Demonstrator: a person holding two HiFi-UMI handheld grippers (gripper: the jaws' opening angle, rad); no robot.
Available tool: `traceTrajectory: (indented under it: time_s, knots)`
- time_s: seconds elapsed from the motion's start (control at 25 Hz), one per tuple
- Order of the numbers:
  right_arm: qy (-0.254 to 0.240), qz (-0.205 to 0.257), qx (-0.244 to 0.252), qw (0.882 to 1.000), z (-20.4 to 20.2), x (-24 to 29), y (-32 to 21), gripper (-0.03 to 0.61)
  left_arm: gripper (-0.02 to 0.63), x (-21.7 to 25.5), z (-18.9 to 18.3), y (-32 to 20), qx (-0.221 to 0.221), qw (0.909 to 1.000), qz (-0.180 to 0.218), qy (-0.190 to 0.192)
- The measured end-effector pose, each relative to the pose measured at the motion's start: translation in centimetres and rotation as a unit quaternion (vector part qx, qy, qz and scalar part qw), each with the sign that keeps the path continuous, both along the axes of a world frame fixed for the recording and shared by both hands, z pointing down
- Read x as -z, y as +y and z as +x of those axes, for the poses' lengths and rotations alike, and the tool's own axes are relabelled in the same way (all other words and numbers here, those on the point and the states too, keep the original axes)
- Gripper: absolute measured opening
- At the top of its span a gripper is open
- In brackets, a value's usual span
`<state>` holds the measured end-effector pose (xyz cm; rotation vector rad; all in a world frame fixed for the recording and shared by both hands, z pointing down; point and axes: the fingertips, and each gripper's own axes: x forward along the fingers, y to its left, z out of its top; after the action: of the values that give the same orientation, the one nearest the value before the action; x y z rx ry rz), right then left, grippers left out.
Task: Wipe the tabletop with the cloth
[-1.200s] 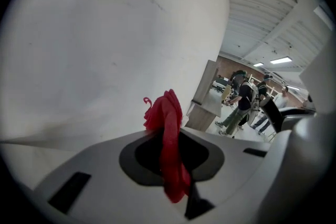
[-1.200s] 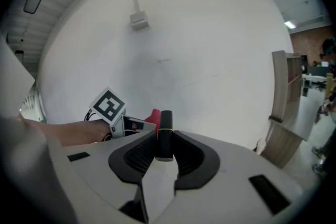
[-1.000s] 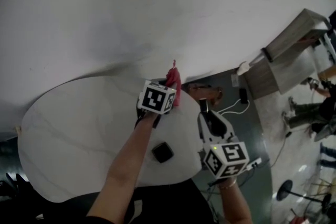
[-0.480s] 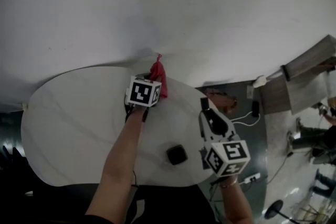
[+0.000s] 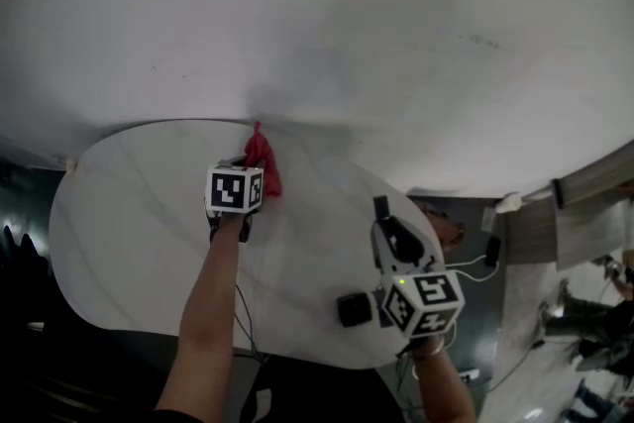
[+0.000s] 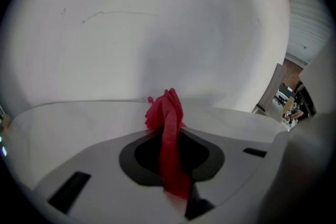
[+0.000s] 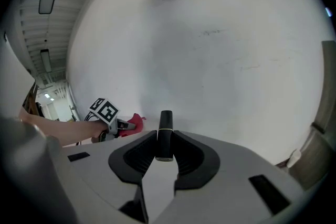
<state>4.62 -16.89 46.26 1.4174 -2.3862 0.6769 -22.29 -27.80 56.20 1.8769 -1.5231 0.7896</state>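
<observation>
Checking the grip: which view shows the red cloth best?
Left gripper view: the red cloth sits centred, pinched in the left claw. Head view shows only a tuft past the marker cube; right gripper view, a distant patch.

Left tool [image 6: 169, 136] grips the cloth [image 6: 165, 108]; right tool [image 7: 165, 145] pinches a black stick [image 7: 165, 126].

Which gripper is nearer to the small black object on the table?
Right. The right gripper, holding a black stick, is close beside the black object; the left gripper, gripping the red cloth, is far across the table.
</observation>
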Motion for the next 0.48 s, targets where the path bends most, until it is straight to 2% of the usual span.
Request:
traceTrajectory:
  time_s: [0.24, 0.48]
  knots:
    - [-0.002, -0.003, 0.001, 1.0, 0.0, -0.2, 0.1, 0.092, 0.058, 2.9, -2.7, 2.5, 0.042, 0.9978, 0.042, 0.031]
    - [0.008, -0.001, -0.005, 1.0, 1.1, -0.4, 0.1, 0.092, 0.058, 6.4, -0.5, 3.6, 0.023, 0.9947, 0.093, 0.038]
